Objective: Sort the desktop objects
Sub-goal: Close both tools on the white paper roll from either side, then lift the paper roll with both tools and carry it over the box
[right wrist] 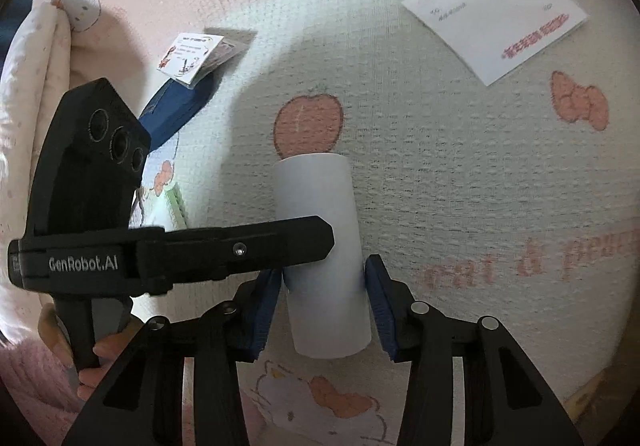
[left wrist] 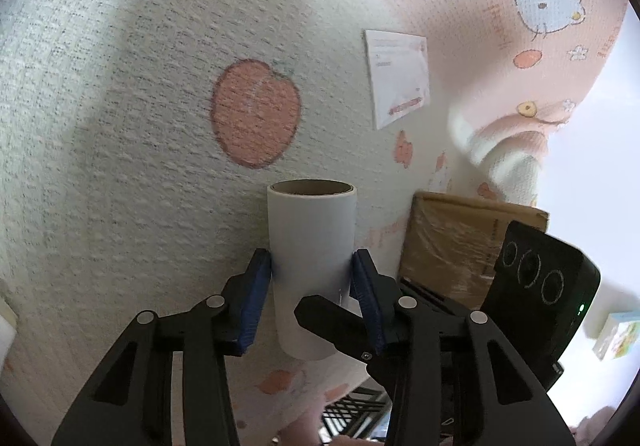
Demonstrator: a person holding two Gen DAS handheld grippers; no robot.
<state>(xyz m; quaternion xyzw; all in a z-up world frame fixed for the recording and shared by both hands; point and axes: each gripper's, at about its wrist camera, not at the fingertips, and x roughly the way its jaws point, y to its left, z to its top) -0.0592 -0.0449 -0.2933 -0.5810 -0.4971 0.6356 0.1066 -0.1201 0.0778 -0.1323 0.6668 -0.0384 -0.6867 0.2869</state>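
Lower centre of both views: white paper roll with a cardboard core (left wrist: 312,238), lying over the peach-printed blanket (left wrist: 140,126). Gripped at both flanks by the blue pads (left wrist: 256,298) of the left gripper (left wrist: 312,294) at roll width. Straddled too by the right gripper (right wrist: 326,286) – near pad touching, far pad just beside, contact not clear. Upper right of the right wrist view: white printed card (right wrist: 496,14), lying flat and well apart.
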